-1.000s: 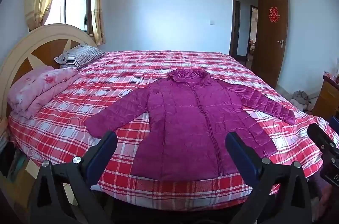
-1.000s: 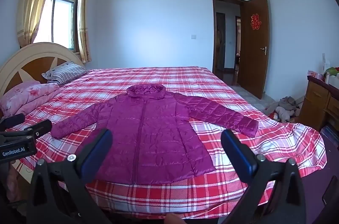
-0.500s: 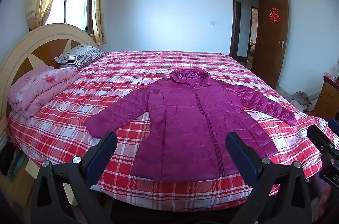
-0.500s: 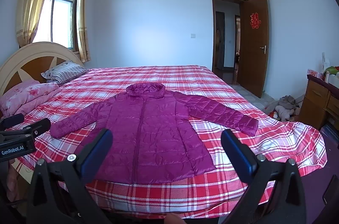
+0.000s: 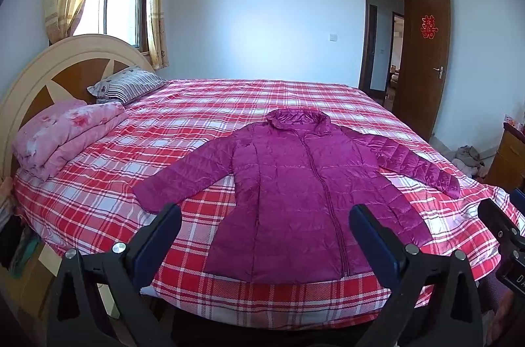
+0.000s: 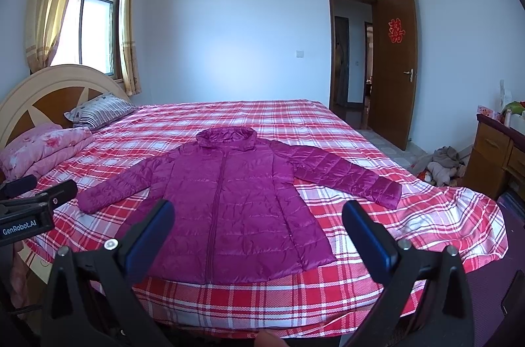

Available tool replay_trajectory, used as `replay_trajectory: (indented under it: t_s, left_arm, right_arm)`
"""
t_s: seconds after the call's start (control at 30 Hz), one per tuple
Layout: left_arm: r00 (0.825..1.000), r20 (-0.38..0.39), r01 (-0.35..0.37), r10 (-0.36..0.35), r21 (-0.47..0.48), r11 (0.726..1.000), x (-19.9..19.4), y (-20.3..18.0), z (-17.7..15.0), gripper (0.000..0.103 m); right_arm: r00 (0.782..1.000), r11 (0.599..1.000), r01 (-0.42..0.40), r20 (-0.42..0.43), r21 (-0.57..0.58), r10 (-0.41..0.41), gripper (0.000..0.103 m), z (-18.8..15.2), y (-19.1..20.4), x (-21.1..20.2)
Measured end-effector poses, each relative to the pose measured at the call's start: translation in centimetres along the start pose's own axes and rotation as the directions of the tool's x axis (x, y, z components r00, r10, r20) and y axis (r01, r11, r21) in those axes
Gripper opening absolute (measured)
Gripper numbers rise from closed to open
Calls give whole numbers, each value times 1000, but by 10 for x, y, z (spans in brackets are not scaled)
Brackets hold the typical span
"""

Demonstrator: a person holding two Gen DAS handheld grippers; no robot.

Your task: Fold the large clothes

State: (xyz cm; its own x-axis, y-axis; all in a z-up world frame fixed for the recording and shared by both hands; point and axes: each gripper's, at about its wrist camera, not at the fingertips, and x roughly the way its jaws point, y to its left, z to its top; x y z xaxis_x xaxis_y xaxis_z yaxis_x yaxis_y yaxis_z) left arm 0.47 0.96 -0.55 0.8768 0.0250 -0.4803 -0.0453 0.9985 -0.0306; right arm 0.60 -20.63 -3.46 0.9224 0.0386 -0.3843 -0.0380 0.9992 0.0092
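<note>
Fingers of the left hand-held gripper (image 5: pixel 265 235) stand spread wide and hold nothing, and the right hand-held gripper (image 6: pixel 258 230) is the same — both hover short of the near edge of the bed (image 6: pixel 426 215), touching no cloth. Just beyond the fingertips lies the purple jacket (image 6: pixel 236 202), flat on its back, zipped, hem nearest, hood farthest, both sleeves splayed outward. The left sleeve (image 5: pixel 183 176) ends ahead and to the left of the left hand-held gripper; the right sleeve (image 6: pixel 347 176) ends ahead and to the right of the right one.

Folding has not begun, I judge. A good first move is to pinch each cuff low, catching both padded layers, then carry it across the chest without dragging the body — the slick quilted shell will likely slide and spring back. Farther off, a pink quilt (image 5: pixel 65 133) and striped pillow (image 5: pixel 128 83) sit well clear.
</note>
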Motion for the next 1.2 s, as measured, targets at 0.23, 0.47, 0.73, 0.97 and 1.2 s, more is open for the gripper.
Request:
replay_trajectory:
  t_s: [0.23,0.47,0.73,0.97,1.2]
  left_arm:
    - [1000,-1,-3,3,-2,1000,1,1,0,102]
    - [1000,-1,-4,4,-4,1000,2,2,-1,102]
    - [1000,-2,-6,6,-7,1000,3,5,0,102]
    - [1000,-2,-10,10,-9,1000,6,7,0,102]
    - [1000,-1,-15,15,-10,1000,8,8,0,102]
  right_arm:
    - [1000,1000,-1,-4,-1,1,103,-1,2,0]
    - [1000,1000,-2,-5,0,2,103,-1,4,1]
    - [1000,1000,-6,-5,2,6,103,-2,6,1]
    - [1000,1000,-10,-9,0,10,103,-3,8,2]
    - [1000,1000,-10,-11,0,10,103,-3,9,2]
